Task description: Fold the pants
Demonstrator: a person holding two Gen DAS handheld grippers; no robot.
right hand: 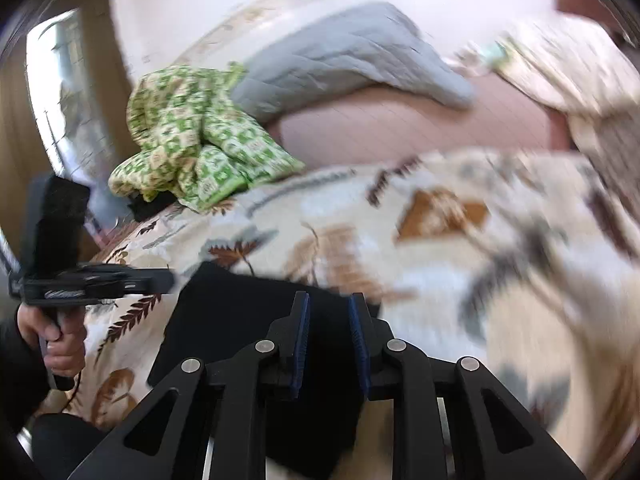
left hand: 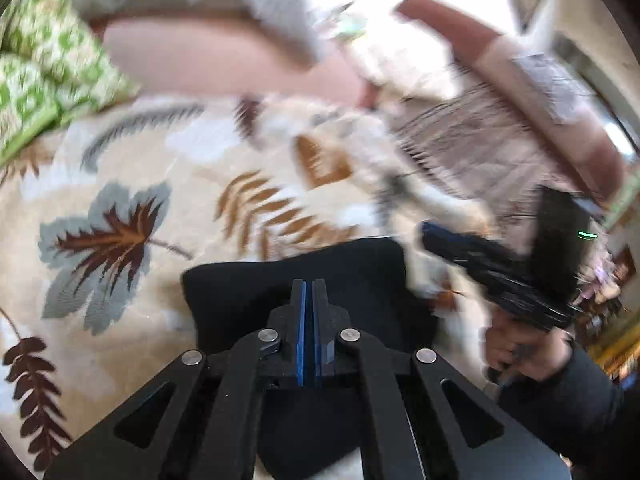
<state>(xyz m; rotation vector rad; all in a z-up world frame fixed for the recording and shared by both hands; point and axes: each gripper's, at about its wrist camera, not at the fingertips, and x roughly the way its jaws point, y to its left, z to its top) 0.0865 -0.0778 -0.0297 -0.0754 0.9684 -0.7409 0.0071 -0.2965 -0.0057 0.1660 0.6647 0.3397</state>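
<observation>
The black pants (left hand: 248,292) lie folded into a compact block on the leaf-patterned bedspread (left hand: 120,184). My left gripper (left hand: 309,286) is above them with its blue pads pressed together; no cloth shows between them. In the right wrist view the pants (right hand: 228,320) lie under my right gripper (right hand: 329,300), which is open with a gap between its blue pads and nothing in it. The right gripper also shows in the left wrist view (left hand: 430,232), held by a hand at the right. The left gripper shows in the right wrist view (right hand: 164,280) at the left. Both views are motion-blurred.
A green patterned quilt (right hand: 200,140) lies bunched at the back left of the bed. A grey quilted pillow (right hand: 348,64) rests on a pink pillow (right hand: 420,124). A pink headboard (left hand: 520,80) and window (right hand: 60,80) border the bed.
</observation>
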